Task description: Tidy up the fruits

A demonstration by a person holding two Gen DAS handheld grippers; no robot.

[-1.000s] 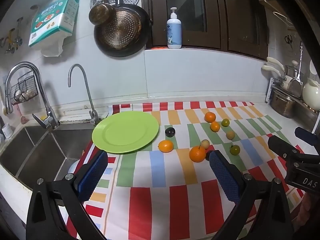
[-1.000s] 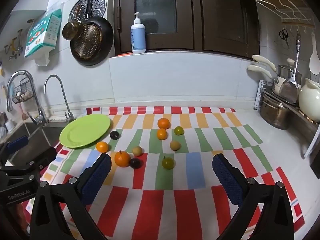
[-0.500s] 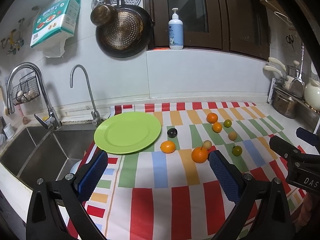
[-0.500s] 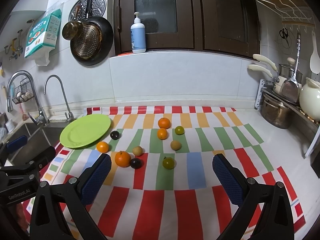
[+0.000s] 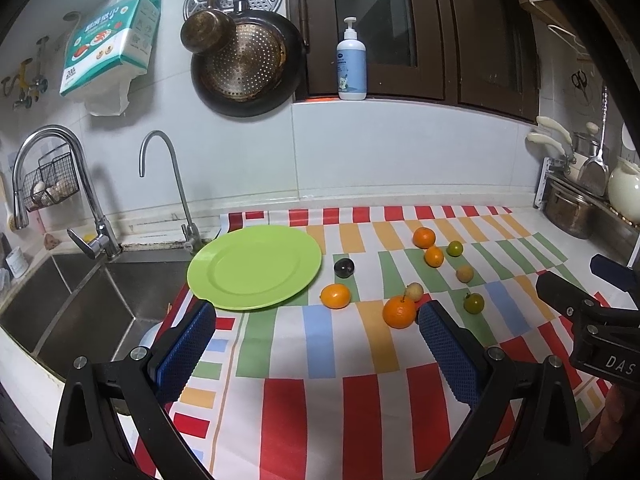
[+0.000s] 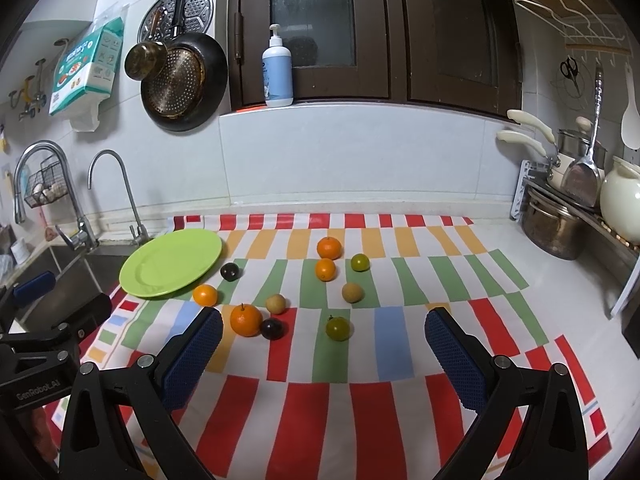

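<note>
A bare green plate lies on the striped cloth beside the sink. Loose fruit is scattered to its right: several oranges, including one with a stem and a small one by the plate's rim, two dark plums, two tan fruits and two green ones. My left gripper hangs open over the cloth, short of the plate and fruit. My right gripper is open too, nearer than the fruit, with nothing between its fingers.
A steel sink with two taps drops away on the left. Pots and a cream kettle crowd the right end of the counter. A pan and a soap bottle are on the back wall.
Both views have shifted only slightly. The left gripper has drifted a little, so the plate and fruit sit slightly further right in its view. No fruit has moved.
</note>
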